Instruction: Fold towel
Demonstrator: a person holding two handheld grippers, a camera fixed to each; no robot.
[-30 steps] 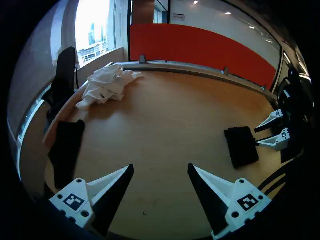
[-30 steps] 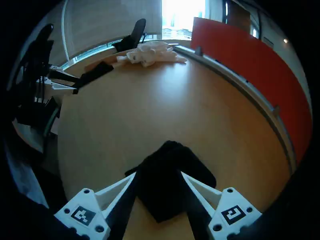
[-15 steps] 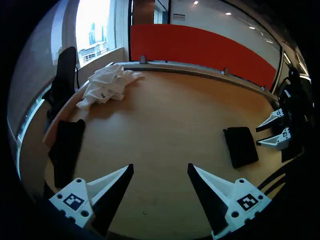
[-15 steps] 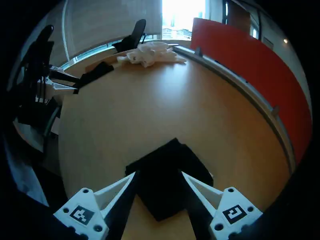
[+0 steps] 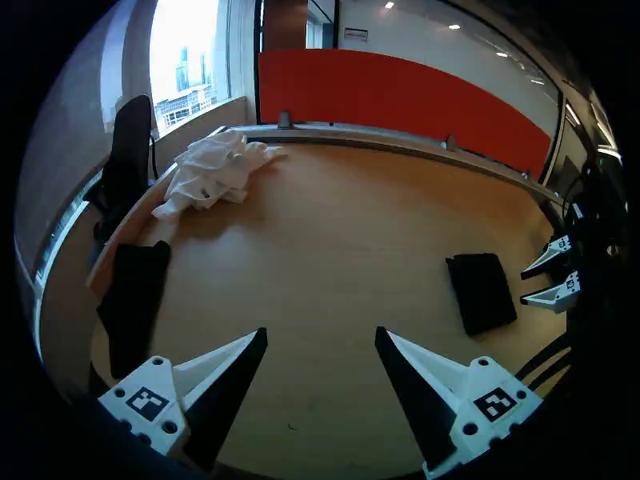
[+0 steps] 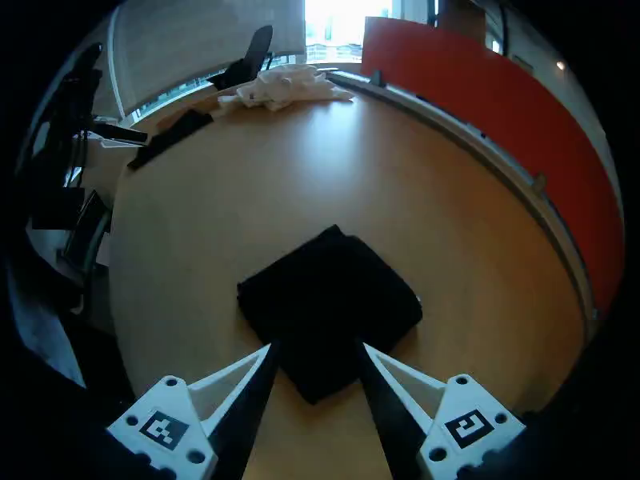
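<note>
Towel (image 6: 328,308) lay folded on the surface (image 6: 240,184), seemingly done, so right tongs (image 6: 316,350) stood spread at its edge (left tongs (image 5: 320,334) spread too, well apart)

Wooden tabletop (image 5: 336,216) ends at a red partition (image 5: 400,96); left of the partition, a bright window (image 5: 188,64), a black office chair (image 5: 128,168) and a crumpled white cloth heap (image 5: 212,172) on the tabletop

I see the black towel (image 6: 328,308) folded to a compact rectangle, lying flat on the wood table (image 6: 264,184), one corner twd me in right gripper view. In left gripper view it's at far right, nr the table edge.
</note>
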